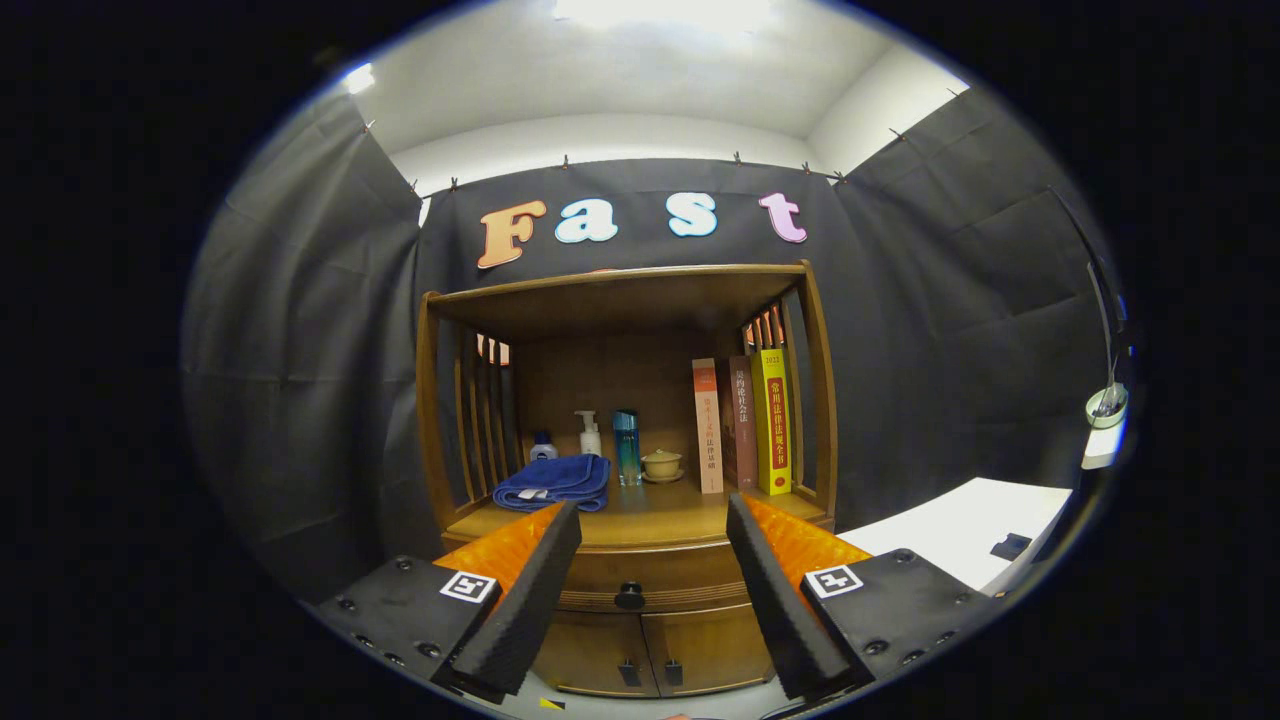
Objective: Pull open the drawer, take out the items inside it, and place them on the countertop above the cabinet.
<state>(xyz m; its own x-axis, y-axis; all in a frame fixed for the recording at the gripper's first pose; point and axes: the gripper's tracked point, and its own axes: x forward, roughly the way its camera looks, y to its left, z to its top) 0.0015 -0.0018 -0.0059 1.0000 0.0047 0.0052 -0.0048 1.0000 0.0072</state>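
Tool (654, 525) fingers spread, empty; drawer (640, 570) closed, beyond fingertips.

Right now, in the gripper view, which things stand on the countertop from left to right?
Small blue-capped bottle → white pump bottle → teal bottle → lidded cup on saucer → three upright books. The gripper is open, nearer than them.

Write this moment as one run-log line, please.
gripper: open, holds nothing | drawer: closed | knob: between fingers, beyond them | countertop: towel, bottles, cup, books
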